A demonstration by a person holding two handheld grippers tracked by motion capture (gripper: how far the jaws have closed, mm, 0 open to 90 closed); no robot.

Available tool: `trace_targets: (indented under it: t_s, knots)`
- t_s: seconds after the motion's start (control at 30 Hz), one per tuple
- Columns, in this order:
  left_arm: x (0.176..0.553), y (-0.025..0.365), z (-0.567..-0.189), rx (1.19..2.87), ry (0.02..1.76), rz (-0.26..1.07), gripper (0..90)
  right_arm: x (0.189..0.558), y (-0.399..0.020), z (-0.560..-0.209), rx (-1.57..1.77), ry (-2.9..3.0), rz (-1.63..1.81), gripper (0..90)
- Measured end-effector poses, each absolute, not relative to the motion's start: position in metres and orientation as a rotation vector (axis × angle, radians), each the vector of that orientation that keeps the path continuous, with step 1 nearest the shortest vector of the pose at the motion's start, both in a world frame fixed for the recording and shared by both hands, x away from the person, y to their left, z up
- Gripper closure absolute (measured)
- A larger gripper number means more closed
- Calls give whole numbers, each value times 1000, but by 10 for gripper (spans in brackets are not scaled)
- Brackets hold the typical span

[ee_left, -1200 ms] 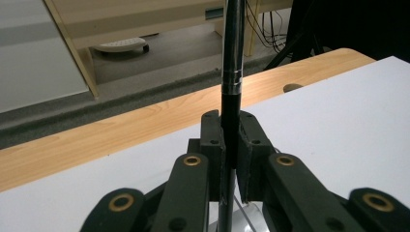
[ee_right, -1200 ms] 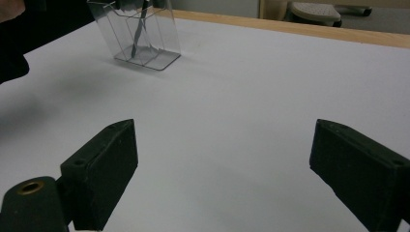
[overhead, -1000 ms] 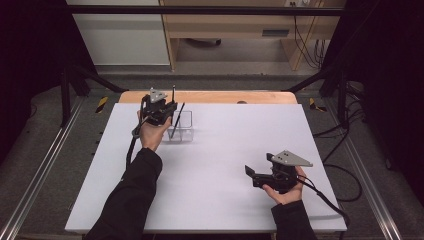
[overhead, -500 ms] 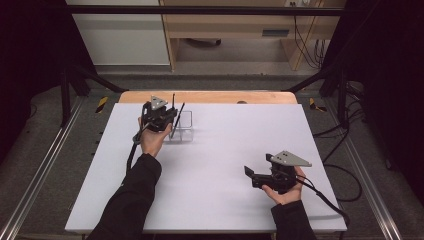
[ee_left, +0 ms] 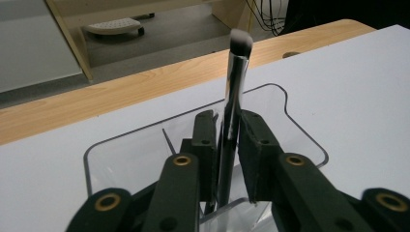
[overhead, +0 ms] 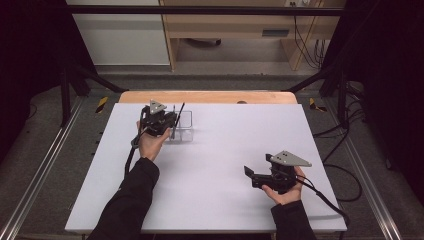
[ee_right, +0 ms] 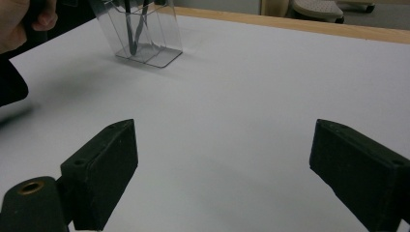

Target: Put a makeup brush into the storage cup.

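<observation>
At the left of the bench (overhead: 210, 200), the left tongs (ee_left: 227, 140) stand over a clear plastic holder (ee_left: 300, 140), with a makeup brush (ee_left: 232, 101) upright between the jaws and its bristle tip above them. The brush's lower end sits inside the holder, beside another thin dark tool whose kind cannot be told. The jaws have just been opening a little; in the left gripper view a narrow gap shows on at least one side of the handle, so the hold looks loosened rather than firm. The step in hand seems to be setting the brush into the holder and letting it go. The next move likely calls for spreading the jaws further and lifting straight up, so the brush is not dragged out or the light holder tipped. Over to the right, well apart from the holder, the right tongs (ee_right: 222, 164) rest near the bench surface with jaws wide apart and nothing between them.
</observation>
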State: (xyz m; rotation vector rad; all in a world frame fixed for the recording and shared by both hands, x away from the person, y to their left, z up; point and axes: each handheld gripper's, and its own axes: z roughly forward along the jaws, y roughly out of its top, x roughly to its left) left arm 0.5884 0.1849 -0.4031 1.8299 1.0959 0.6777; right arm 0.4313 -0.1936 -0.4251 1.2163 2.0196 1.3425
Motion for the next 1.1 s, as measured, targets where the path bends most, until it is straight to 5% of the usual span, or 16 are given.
trace_targets:
  t_s: [0.63,1.1]
  knots:
    - [548,196,-389,1853,1032,633,200,431,-196,-422,1221,2003,1354,101]
    - [500,210,-389,1833,961,589,87,430,-200,-418,1220,1993,1363,83]
